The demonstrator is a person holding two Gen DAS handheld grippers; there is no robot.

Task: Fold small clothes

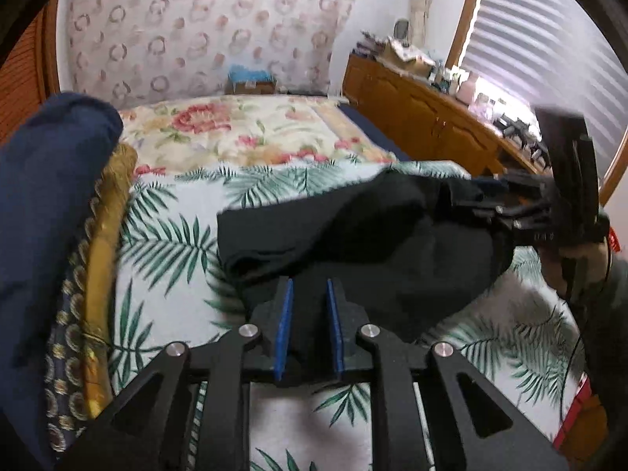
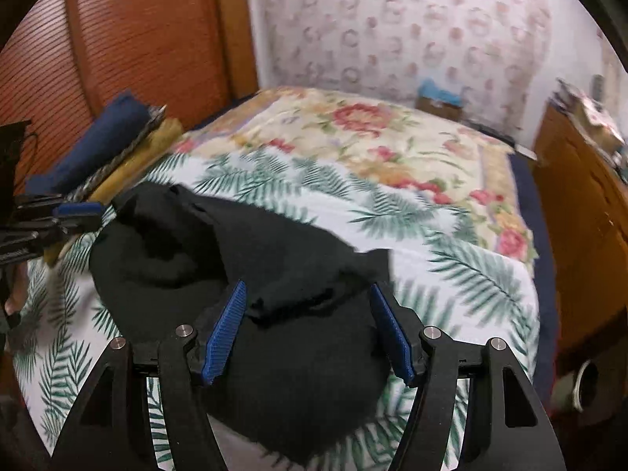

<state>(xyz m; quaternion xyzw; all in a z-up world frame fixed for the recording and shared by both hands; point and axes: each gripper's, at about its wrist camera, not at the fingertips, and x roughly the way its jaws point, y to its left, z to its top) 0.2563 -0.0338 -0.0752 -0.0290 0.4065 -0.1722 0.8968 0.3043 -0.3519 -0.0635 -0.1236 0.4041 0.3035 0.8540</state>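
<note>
Nearest the left wrist camera, the left tool (image 1: pixel 310 298) stands with its blue pads only a narrow gap apart; dark cloth shows between them, but whether they pinch it I cannot tell. The right tool (image 2: pixel 308 306) is spread wide over a raised wrinkle of the black garment (image 2: pixel 274 274), its pads clear of the fabric and gripping nothing. The garment lies bunched on the palm-leaf sheet (image 2: pixel 451 259) of the bed, near its front edge. To fold it well, each tool should likely take one corner or hem, not a mid-cloth wrinkle, and both should draw the cloth flat before turning it over. Further back lie a stack of folded clothes (image 2: pixel 98 149) and the floral quilt (image 2: pixel 353 129).
</note>
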